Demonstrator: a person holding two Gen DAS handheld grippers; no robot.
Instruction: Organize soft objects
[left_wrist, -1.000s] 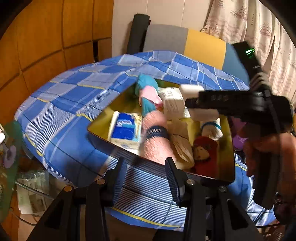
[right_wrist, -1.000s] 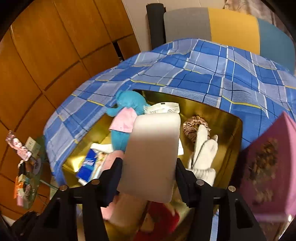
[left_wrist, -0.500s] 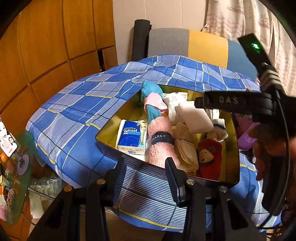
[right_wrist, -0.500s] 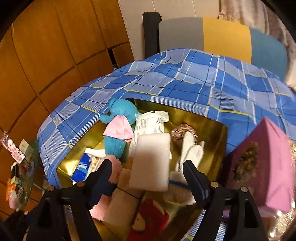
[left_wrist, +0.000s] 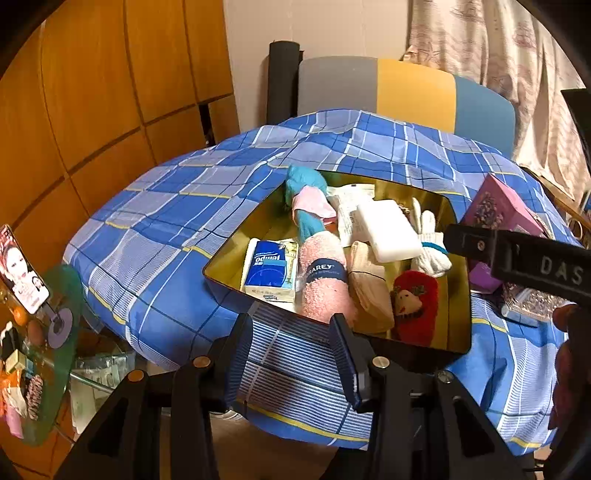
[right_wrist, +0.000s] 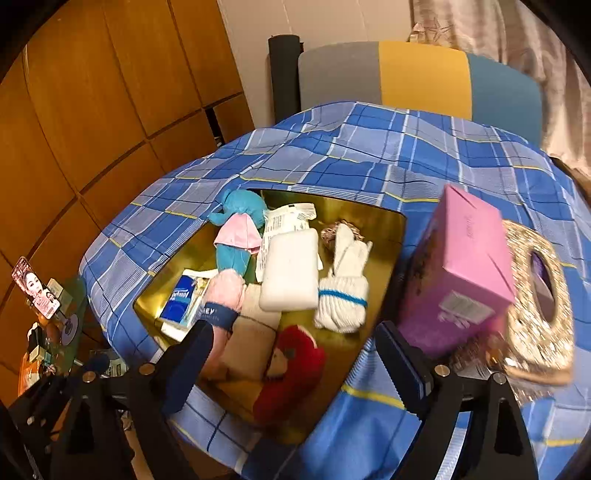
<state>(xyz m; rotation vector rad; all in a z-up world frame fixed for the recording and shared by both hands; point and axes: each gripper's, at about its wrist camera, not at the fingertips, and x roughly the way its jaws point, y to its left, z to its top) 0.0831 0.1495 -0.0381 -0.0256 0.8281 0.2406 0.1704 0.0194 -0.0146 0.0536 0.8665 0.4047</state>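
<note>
A gold tray (left_wrist: 236, 240) (right_wrist: 391, 229) on the blue checked tablecloth holds soft things: a white sponge (left_wrist: 388, 229) (right_wrist: 290, 273), a teal plush with a pink skirt (left_wrist: 306, 199) (right_wrist: 236, 229), a rolled pink towel (left_wrist: 323, 280), a blue tissue pack (left_wrist: 269, 266) (right_wrist: 181, 299), white gloves (right_wrist: 343, 291), a red plush (left_wrist: 413, 299) (right_wrist: 291, 373). My left gripper (left_wrist: 293, 365) is open and empty at the tray's near edge. My right gripper (right_wrist: 291, 369) is open and empty above the tray's near side.
A pink box (right_wrist: 461, 273) (left_wrist: 495, 210) and a glittery tissue holder (right_wrist: 539, 295) stand right of the tray. A chair (left_wrist: 402, 92) is behind the table. A cluttered glass side table (left_wrist: 40, 332) sits low at the left.
My right gripper opened and let go of the white sponge, which now lies in the tray. Both grippers have drawn back from the tray.
</note>
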